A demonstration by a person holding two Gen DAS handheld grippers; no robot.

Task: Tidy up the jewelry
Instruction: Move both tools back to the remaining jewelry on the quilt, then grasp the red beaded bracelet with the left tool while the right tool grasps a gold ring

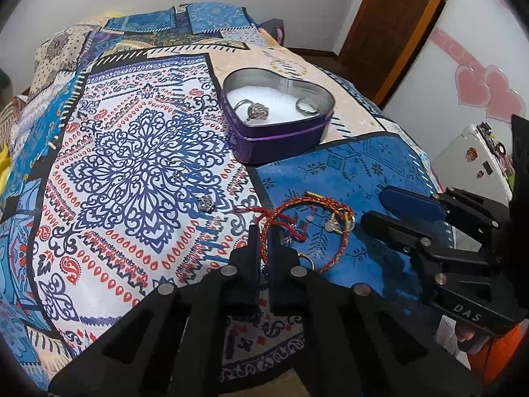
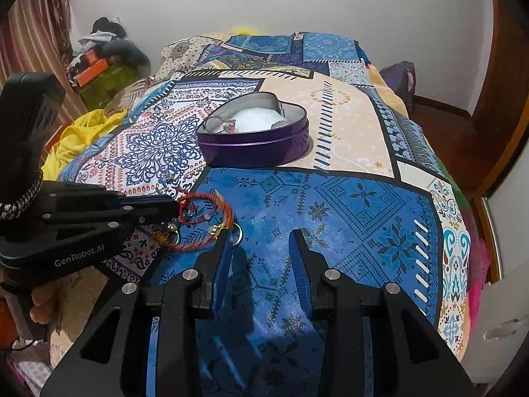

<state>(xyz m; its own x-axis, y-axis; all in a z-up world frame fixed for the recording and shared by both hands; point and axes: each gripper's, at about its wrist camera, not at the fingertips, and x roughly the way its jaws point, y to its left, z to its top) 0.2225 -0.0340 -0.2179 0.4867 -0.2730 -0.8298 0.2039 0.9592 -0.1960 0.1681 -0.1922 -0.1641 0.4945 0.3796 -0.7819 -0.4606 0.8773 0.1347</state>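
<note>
Left wrist view: the red cord bracelet [image 1: 299,228] lies on the bedspread [image 1: 139,172], one strand pinched between the left gripper [image 1: 263,235]'s nearly closed jaws. The heart tin [image 1: 277,122] sits ahead, slightly right. Right gripper [image 2: 261,235], jaws apart, waits just beside.

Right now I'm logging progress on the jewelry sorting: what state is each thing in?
Tin: open, no lid on, upright on the bedspread.
Rings: lying inside the tin on white padding.
Red bracelets: tangled on the bedspread, outside the tin.
Small silver pieces: loose on the bedspread.
Left gripper: shut on a red cord.
Right gripper: open, holding nothing.
</note>
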